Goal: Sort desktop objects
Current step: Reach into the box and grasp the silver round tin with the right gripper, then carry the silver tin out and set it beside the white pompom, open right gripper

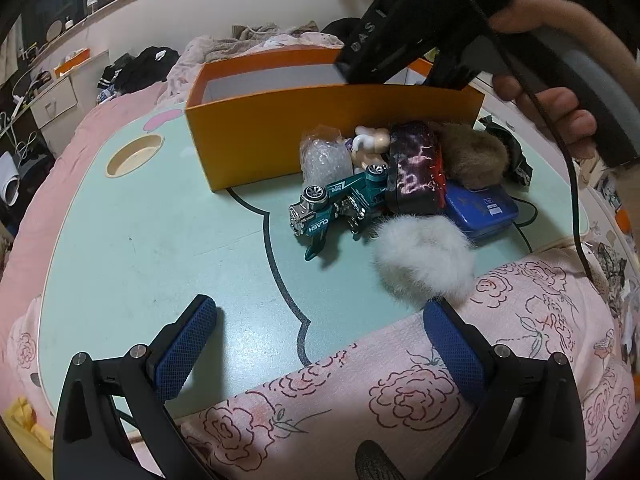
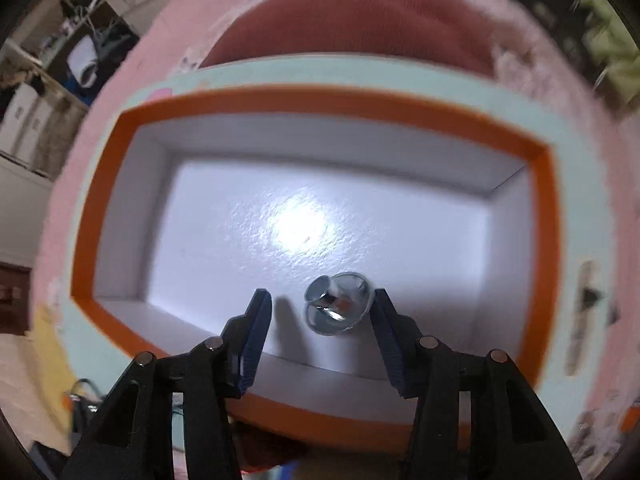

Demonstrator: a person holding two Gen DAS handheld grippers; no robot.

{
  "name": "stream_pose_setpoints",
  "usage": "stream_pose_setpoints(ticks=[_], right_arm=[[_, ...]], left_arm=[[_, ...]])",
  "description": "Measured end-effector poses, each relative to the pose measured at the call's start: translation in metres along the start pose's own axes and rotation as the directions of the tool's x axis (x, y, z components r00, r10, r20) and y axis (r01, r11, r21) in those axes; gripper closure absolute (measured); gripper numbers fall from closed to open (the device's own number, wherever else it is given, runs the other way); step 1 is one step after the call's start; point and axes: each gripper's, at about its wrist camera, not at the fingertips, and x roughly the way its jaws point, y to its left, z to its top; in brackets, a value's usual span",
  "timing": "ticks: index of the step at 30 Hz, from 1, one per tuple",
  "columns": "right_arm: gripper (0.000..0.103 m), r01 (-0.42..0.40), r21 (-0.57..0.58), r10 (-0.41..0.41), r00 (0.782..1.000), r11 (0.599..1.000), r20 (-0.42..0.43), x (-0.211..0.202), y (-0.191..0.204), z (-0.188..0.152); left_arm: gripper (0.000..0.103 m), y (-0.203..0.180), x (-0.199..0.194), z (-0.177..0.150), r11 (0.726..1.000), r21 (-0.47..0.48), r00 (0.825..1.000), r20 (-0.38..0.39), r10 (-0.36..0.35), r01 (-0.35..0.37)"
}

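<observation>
An orange box (image 1: 256, 132) with a white inside stands on the mint-green table (image 1: 160, 248). In front of it lie a teal toy car (image 1: 332, 208), a clear bead bag (image 1: 325, 158), a small figurine (image 1: 370, 146), a dark purple case (image 1: 414, 168), a brown fur ball (image 1: 472, 156), a white fur ball (image 1: 424, 256) and a blue tin (image 1: 480, 208). My left gripper (image 1: 320, 336) is open and empty above the table's near edge. My right gripper (image 2: 322, 312) is open over the box (image 2: 100, 216); a small clear blue-tinted object (image 2: 338, 304) is between its fingers, against the right pad, over the box floor.
A pink floral cloth (image 1: 400, 392) covers the near right. A round cup recess (image 1: 134, 156) sits in the table at left. Clothes and bedding lie behind the box. The right gripper body and the hand holding it (image 1: 552, 116) hang over the box's right end.
</observation>
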Motion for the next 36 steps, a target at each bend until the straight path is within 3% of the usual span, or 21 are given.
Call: stream_pose_setpoints(ticks=[14, 17, 23, 25, 32, 36], right_arm=[[0.053, -0.003, 0.011, 0.003, 1.0, 1.0, -0.001, -0.004, -0.002, 0.003], [0.054, 0.053, 0.029, -0.053, 0.998, 0.998, 0.029, -0.009, -0.008, 0.006], [0.074, 0.175, -0.027, -0.173, 0.983, 0.984, 0.053, 0.001, 0.0, 0.001], [0.074, 0.187, -0.037, -0.184, 0.98, 0.982, 0.076, 0.001, 0.002, 0.0], [0.074, 0.153, -0.036, -0.147, 0.98, 0.988, 0.136, -0.001, -0.004, -0.01], [0.074, 0.074, -0.026, -0.067, 0.972, 0.997, 0.223, -0.027, -0.007, -0.011]], left_arm=[[0.0, 0.0, 0.0, 0.0, 1.0, -0.002, 1.0, 0.004, -0.003, 0.003], [0.0, 0.0, 0.0, 0.0, 1.0, -0.002, 1.0, 0.004, -0.002, 0.002], [0.0, 0.0, 0.001, 0.001, 1.0, -0.003, 1.0, 0.004, -0.004, 0.004], [0.0, 0.0, 0.001, 0.001, 1.0, -0.003, 1.0, 0.004, -0.003, 0.003], [0.0, 0.0, 0.001, 0.0, 1.0, -0.004, 1.0, 0.006, -0.005, 0.005], [0.0, 0.0, 0.001, 0.001, 1.0, -0.004, 1.0, 0.007, -0.005, 0.005]])
